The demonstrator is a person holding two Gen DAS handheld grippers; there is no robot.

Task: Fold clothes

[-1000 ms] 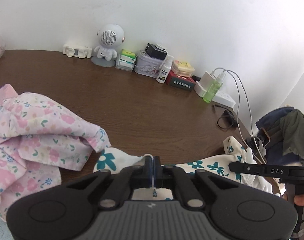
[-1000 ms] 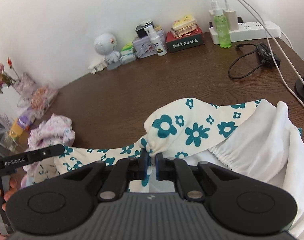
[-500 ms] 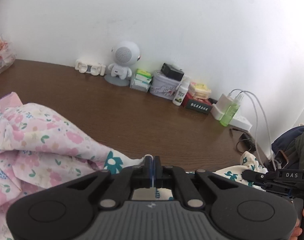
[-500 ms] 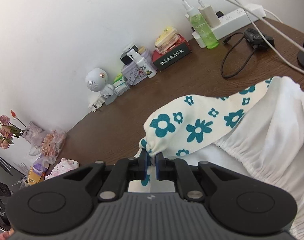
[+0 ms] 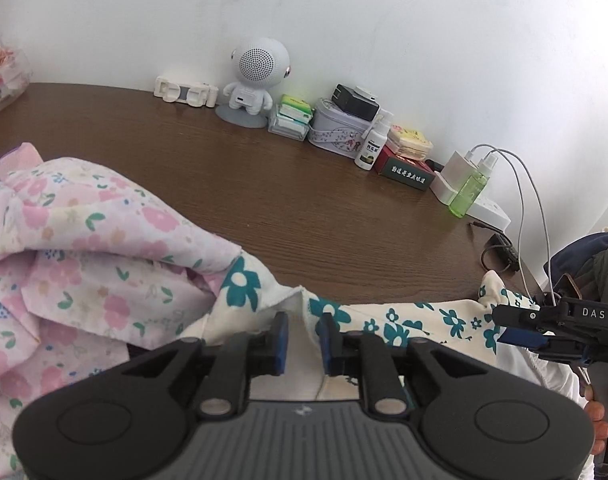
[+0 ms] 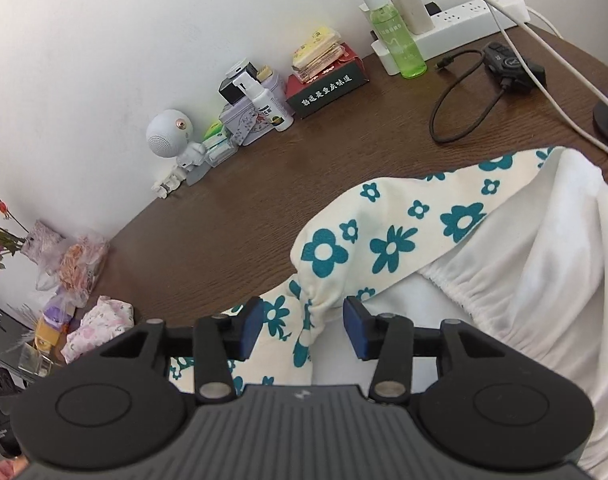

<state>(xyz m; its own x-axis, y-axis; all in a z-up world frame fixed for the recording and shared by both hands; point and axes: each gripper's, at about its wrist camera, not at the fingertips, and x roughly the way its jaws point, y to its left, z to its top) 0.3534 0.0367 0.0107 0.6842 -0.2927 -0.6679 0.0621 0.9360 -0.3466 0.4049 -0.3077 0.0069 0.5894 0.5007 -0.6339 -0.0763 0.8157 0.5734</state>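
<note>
1. My left claw [image 5: 302, 340] stands open, its blue pads on either side of a raised fold of the cream garment with teal flowers [image 5: 388, 320]; nothing is pinched. The cloth runs across the near edge of the worktop [image 5: 304, 208], so an open claw astride its edge suits either letting a fold go or lining up a fresh hold, and I cannot tell which.

2. My right claw [image 6: 302, 326] is open too, with a bunched, gathered end of the same garment [image 6: 384, 240] lying between its pads. That end points toward the back of the worktop, and white lining with an elastic seam shows at the near right corner.

3. The garment looks stretched lengthwise between my two claws, which I judge keeps it flat for folding.

4. A pink floral garment [image 5: 84, 260] lies rumpled at the worktop's near left edge, its hem touching the teal-flowered cloth.

5. Small clutter sits along the back edge by the wall, clear of the cloth: a white robot-shaped speaker [image 5: 256, 80], a lilac tin [image 5: 336, 136], a spray bottle [image 5: 372, 148], a green bottle [image 6: 396, 44] and a power strip [image 6: 464, 20] at the far right corner.

6. Writing: the side of my right claw reads "DAS" in the left view. A dark green box [image 6: 328, 88] carries white Chinese characters, too small for me to read surely.
</note>
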